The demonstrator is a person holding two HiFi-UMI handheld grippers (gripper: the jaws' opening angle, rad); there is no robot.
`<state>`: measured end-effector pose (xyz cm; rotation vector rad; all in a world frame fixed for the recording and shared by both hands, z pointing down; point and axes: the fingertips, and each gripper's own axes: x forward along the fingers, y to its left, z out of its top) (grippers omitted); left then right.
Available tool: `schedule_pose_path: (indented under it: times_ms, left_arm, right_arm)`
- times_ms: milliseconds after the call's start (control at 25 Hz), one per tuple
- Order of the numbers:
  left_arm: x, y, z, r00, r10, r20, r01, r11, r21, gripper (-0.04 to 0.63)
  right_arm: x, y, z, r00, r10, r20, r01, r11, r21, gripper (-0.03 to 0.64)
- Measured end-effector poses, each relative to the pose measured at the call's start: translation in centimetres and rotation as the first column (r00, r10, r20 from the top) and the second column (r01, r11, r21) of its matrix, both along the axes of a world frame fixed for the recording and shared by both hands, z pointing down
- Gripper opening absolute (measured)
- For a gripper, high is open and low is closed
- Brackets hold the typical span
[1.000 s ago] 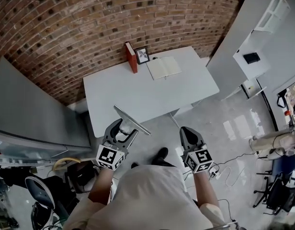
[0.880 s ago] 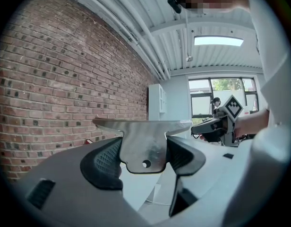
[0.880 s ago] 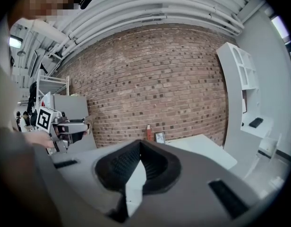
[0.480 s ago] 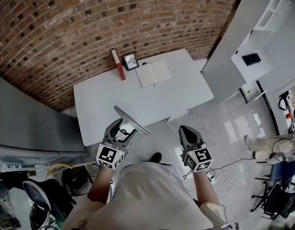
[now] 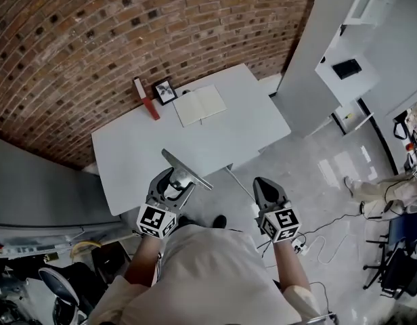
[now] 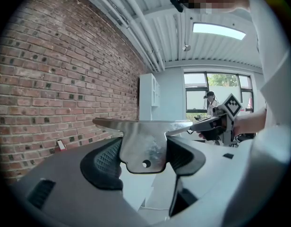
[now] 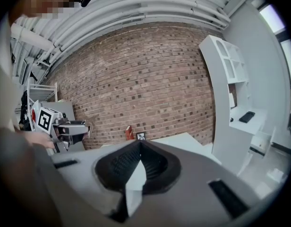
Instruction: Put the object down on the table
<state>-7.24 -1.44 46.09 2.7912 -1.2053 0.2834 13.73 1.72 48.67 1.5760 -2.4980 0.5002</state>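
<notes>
My left gripper [image 5: 172,183] is shut on a flat metal tool [image 5: 186,169] with a long straight blade, held level in the air at the near edge of the white table [image 5: 242,131]. In the left gripper view the tool's tab [image 6: 145,148] sits pressed between the two dark pads [image 6: 104,162] of the left gripper [image 6: 144,156]. My right gripper [image 5: 264,187] hangs over the floor to the right, shut with nothing in it. The right gripper view shows the right gripper [image 7: 139,151] with its pads meeting.
On the table's far side lie an open notebook [image 5: 200,105], a red book [image 5: 146,99] and a small photo frame [image 5: 164,91] against the brick wall [image 5: 127,26]. A white partition [image 5: 317,53] stands at the right, a grey cabinet [image 5: 39,188] at the left. Cables [image 5: 323,239] cross the floor.
The table with its books has slid left in the head view and its near edge now reaches under the tool's blade. Both grippers keep the same pose and grip.
</notes>
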Motion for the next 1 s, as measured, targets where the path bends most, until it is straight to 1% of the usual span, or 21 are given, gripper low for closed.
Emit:
schedule_pose_path:
  times_ms: [240,480,760,1000]
  left_arm:
    - [2.6,-1.8,-0.1,0.999,0.043,0.007,-0.043,0.999,-0.007,0.275]
    - [3.9,-4.6,0.6,0.996,0.091,0.006,-0.090,0.996,-0.018,0.275]
    - [4.9,-10.8,1.8,0.986,0.166,0.014,-0.165,0.985,-0.042,0.276]
    - [6.4,-16.6,4.3,0.969,0.246,0.035,-0.242,0.967,-0.081,0.275]
  right_arm:
    - [2.7,-0.7,-0.1,0.998,0.063,0.012,-0.063,0.998,-0.001,0.003]
    - [3.4,-2.3,0.6,0.994,0.104,0.010,-0.104,0.994,-0.009,0.003]
    - [4.1,-6.5,0.8,0.984,0.176,-0.013,-0.177,0.984,-0.029,0.003]
    - [4.3,-10.6,1.6,0.973,0.228,-0.039,-0.230,0.971,-0.061,0.003]
